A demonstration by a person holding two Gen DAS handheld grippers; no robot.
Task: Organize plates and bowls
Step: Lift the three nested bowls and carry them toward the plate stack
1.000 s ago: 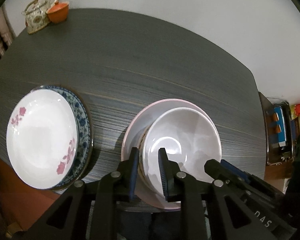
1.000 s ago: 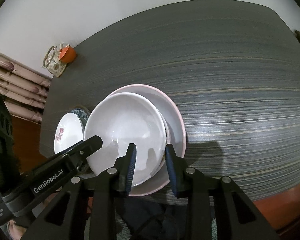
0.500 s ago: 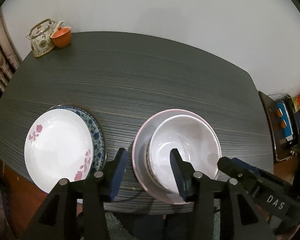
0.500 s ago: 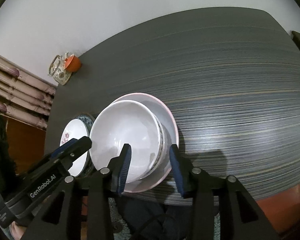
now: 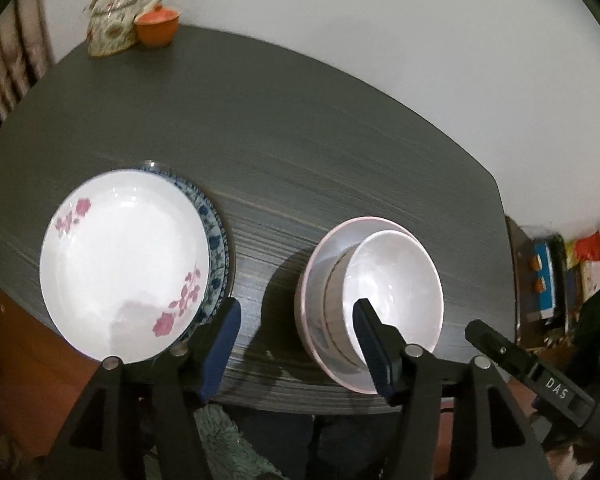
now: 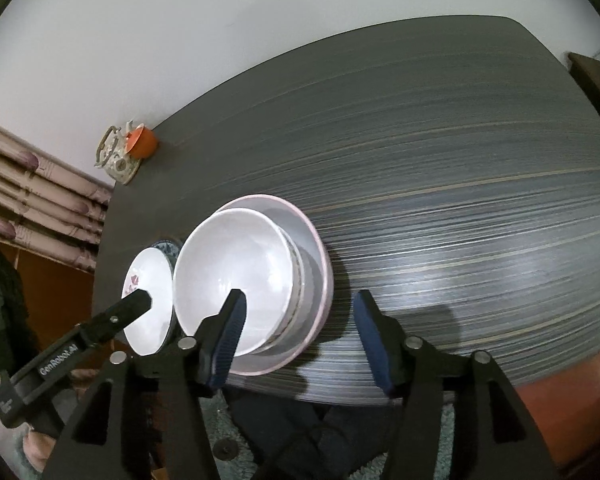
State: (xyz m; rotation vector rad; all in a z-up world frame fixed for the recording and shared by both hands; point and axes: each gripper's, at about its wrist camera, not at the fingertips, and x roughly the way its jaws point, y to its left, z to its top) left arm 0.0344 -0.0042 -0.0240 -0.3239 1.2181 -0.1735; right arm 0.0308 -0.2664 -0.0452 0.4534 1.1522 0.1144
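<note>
A white bowl (image 5: 396, 284) (image 6: 236, 276) sits stacked on another bowl inside a pink-rimmed plate (image 5: 324, 248) (image 6: 316, 256) near the front edge of the dark table (image 5: 300, 128). To its left a white plate with pink flowers (image 5: 124, 264) (image 6: 148, 292) lies on a blue-patterned plate (image 5: 216, 248). My left gripper (image 5: 296, 340) hangs above the table's front edge between the two stacks, jaws opening, nothing between them. My right gripper (image 6: 298, 332) hovers over the right rim of the bowl stack, jaws opening, pads clear of it.
A floral teapot (image 5: 114, 20) (image 6: 114, 156) and an orange cup (image 5: 156, 28) (image 6: 142, 142) stand at the far left corner. A curtain (image 6: 28, 208) hangs left of the table. Shelves with packages (image 5: 552, 280) stand to the right. A rug lies below the front edge.
Both grippers let go of the bowl stack's rim, opened wide and pulled back. The left gripper shifted left, so it now sits between the two stacks. The stack stays on the table.
</note>
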